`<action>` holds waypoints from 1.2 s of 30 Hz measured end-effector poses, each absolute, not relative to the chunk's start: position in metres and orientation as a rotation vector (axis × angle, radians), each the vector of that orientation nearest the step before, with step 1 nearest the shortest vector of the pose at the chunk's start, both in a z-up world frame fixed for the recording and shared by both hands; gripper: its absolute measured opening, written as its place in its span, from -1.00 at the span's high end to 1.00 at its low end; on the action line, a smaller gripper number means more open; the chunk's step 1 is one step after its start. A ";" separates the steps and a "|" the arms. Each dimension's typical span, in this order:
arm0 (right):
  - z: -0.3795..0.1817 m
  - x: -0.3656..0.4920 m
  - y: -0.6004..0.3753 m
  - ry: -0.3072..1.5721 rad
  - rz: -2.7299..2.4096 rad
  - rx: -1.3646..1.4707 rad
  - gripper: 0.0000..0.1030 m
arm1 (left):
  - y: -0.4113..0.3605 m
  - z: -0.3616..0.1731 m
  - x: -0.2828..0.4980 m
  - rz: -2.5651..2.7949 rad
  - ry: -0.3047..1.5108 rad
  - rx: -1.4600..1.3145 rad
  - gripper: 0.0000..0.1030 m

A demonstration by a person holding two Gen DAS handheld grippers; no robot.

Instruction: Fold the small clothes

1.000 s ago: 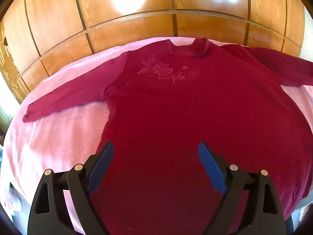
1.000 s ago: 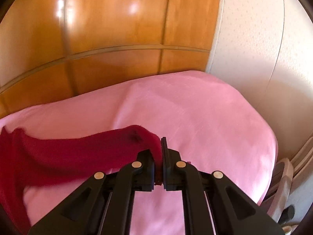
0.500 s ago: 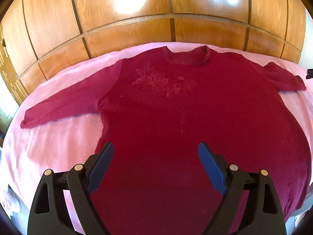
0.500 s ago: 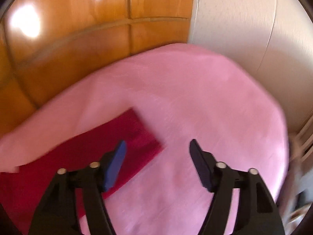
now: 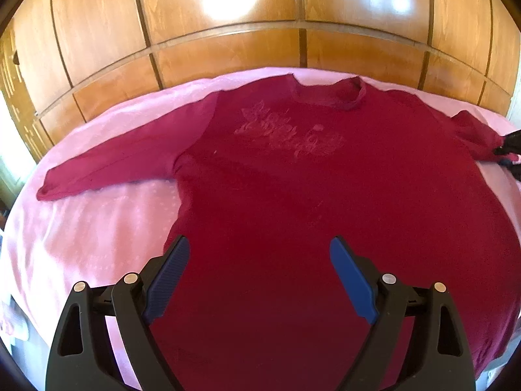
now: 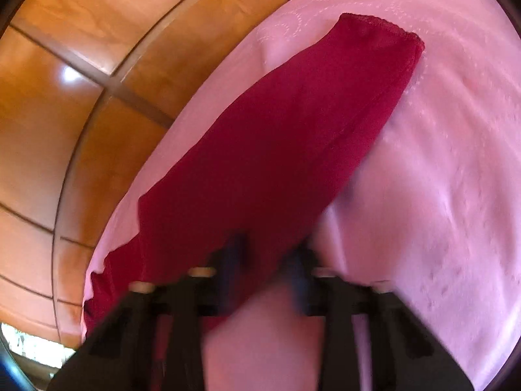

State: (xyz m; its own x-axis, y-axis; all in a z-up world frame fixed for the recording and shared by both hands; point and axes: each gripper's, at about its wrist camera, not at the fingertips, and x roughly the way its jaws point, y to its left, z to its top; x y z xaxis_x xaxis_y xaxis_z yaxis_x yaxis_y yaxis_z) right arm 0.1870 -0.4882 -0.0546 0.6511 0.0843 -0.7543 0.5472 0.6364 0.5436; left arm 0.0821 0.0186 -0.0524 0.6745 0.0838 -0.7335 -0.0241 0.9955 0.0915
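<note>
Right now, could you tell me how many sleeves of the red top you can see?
2. One sleeve lies stretched out to the left on the pink bedspread; the other sleeve lies at the garment's right side, by the right gripper. None seems hidden.

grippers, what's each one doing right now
left gripper: open, holding nothing
right gripper: closed on the red shirt sleeve, view blurred

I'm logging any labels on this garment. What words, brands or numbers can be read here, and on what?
None can be read.
Top: only a faint tone-on-tone flower motif on the chest, no letters or numbers.
Sleeve: plain fabric with a lace-like cuff, no tag or print in view.
Sheet: dotted pattern only.
</note>
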 end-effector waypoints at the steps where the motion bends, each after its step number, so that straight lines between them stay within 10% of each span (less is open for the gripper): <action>1: -0.050 0.187 -0.486 0.836 -0.312 0.820 0.87 | 0.022 -0.055 0.082 0.071 0.840 0.072 -0.69; 10: -0.044 0.152 -0.496 0.859 -0.407 0.612 0.87 | 0.067 -0.079 0.071 0.101 0.938 -0.066 -0.71; 15: -0.029 0.138 -0.486 0.822 -0.360 0.619 0.11 | 0.100 -0.061 0.052 0.055 0.896 -0.190 -0.70; 18: -0.018 0.122 -0.466 0.829 -0.273 0.602 -0.01 | 0.123 -0.056 0.035 0.085 0.883 -0.234 -0.69; 26: -0.024 0.054 -0.373 1.009 0.141 0.566 -0.01 | 0.146 -0.074 -0.003 -0.003 0.943 -0.349 -0.32; 32: -0.042 -0.006 -0.328 1.127 0.277 0.532 0.02 | 0.128 -0.086 -0.010 -0.101 0.985 -0.308 0.46; 36: -0.048 -0.014 -0.304 1.191 0.310 0.452 0.85 | 0.123 -0.085 -0.010 -0.117 0.978 -0.279 0.80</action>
